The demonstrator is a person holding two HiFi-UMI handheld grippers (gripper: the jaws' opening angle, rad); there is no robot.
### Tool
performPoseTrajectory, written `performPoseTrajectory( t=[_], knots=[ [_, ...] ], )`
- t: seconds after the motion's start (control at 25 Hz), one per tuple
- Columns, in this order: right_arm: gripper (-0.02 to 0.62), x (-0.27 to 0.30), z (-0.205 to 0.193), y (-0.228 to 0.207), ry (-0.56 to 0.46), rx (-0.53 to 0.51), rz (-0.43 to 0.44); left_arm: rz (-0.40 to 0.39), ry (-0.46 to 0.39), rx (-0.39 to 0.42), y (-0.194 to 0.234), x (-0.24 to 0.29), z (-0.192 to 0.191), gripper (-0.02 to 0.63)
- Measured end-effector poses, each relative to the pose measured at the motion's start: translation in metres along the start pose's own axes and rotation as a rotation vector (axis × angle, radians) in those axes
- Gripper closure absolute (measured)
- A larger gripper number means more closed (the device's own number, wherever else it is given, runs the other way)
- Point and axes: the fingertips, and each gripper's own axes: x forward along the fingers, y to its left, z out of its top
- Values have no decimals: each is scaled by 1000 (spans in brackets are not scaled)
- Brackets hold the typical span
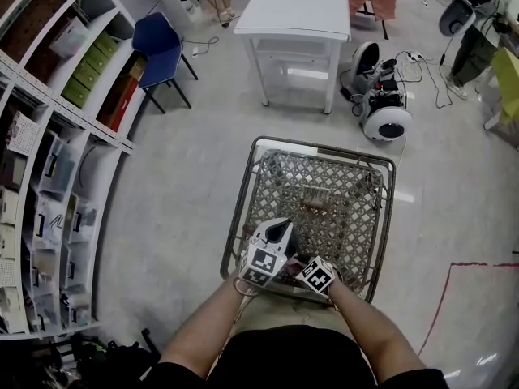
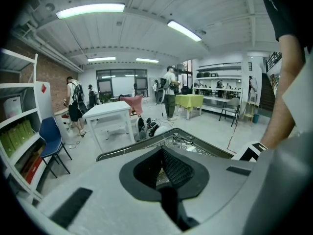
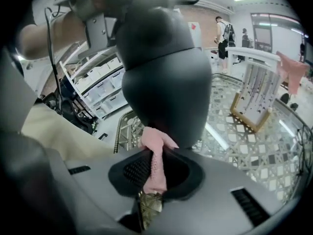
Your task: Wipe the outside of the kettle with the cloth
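Observation:
A dark grey kettle fills the middle of the right gripper view, just beyond the jaws. My right gripper is shut on a pink cloth, and the cloth's bunched end presses against the kettle's lower wall. My left gripper meets the kettle's top at the upper left and seems to hold it there. In the left gripper view my left gripper has its pads closed together, and the kettle is hidden below its body. In the head view both grippers sit close together over the near edge of the metal lattice table.
A small wooden-framed rack stands on the lattice top farther out. A white table, a blue chair and wheeled devices stand on the floor beyond. Shelving runs along the left. People stand in the background.

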Motion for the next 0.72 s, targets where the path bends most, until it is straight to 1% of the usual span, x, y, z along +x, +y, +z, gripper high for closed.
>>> performPoseTrajectory(
  t=[0.12,0.2,0.44,0.52,0.56,0.64,0.72],
  knots=[
    [552,-14,-14,-19,-19,131,-47,-3,5,-7,1,-1,-1,598],
    [552,-28,-28,-38,-29,209,-94,-4,2,-6,2,0,1,598],
    [551,-69,-82,-84,-26,372,-255,-9,10,-16,3,-1,-1,598],
    [545,-82,-99,-94,-14,406,-295,-11,13,-18,3,0,0,597],
    [522,-87,-106,-97,-4,406,-312,-12,13,-19,3,1,1,598],
    [453,-97,-114,-102,15,396,-346,-12,11,-15,3,2,4,598],
    [415,-105,-118,-104,21,395,-371,-9,6,-5,3,2,4,598]
  ],
)
